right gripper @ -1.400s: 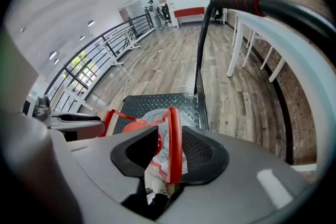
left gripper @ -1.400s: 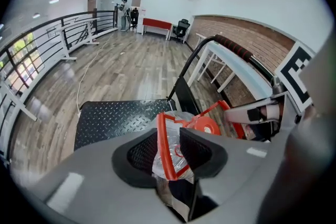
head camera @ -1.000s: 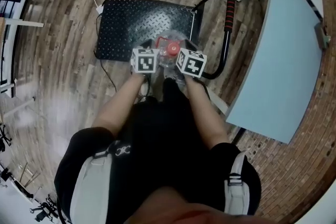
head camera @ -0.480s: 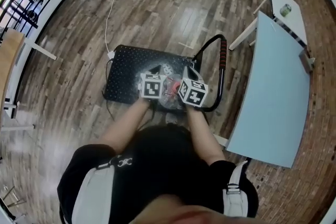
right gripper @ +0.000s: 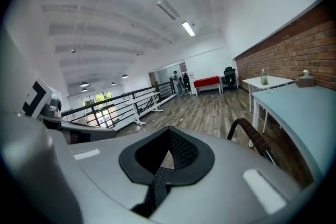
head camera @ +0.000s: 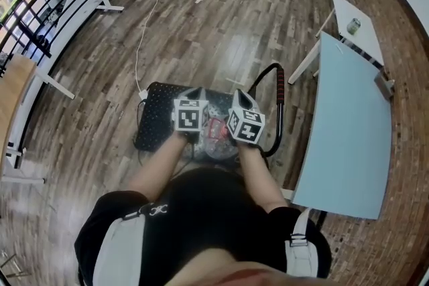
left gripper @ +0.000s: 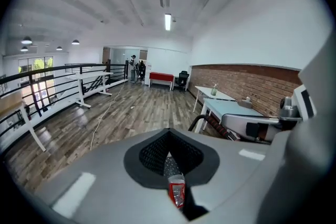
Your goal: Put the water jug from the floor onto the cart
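From the head view, the water jug [head camera: 216, 134] hangs between my left gripper [head camera: 195, 92] and right gripper [head camera: 239, 94]. It looks to be over the cart [head camera: 157, 118], where it should go.

In the left gripper view, my jaws pinch the jug's red part [left gripper: 177, 191] to carry it.

In the right gripper view, my jaws are pressed together. I can't see what they pinch.

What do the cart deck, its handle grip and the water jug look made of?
Cart deck: black, likely metal or moulded plastic; raised tread pattern, slight sheen.
Handle grip: red-and-black banded sleeve, probably rubber or foam, over a black tube.
Water jug: clear plastic, judging by its see-through body, with red parts on top.
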The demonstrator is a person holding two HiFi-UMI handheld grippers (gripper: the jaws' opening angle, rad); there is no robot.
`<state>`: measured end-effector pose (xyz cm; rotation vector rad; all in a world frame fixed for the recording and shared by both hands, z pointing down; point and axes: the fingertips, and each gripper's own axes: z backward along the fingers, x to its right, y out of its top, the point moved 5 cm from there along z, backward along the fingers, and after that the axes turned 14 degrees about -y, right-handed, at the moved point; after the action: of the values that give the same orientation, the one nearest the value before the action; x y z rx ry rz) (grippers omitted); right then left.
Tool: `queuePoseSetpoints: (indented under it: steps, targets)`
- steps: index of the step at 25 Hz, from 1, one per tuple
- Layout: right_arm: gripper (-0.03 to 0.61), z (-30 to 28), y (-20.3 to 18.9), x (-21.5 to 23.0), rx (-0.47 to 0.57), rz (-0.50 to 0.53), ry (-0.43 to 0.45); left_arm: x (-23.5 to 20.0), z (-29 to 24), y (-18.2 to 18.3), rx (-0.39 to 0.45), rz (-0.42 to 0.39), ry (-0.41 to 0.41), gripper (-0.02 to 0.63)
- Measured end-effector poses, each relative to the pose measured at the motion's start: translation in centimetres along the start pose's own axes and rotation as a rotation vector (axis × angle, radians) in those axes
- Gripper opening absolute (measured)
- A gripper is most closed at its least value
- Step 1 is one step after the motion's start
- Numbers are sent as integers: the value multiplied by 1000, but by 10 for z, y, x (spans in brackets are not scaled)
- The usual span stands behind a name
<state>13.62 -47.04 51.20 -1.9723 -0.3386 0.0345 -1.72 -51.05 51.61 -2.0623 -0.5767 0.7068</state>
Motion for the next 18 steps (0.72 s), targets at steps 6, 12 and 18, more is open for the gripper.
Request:
queuePoseSetpoints:
  steps: [6,12,18]
  targets:
    - [11,-4,3,-1,3,2,15,-2,-1,2,26,-7,14,0]
    - [11,-7,4,-2,1,4,11,-5,0,4,32,10,3,0]
    - [11,-8,0,1,-13,0,12,-2,2,4,43,18,-10,0]
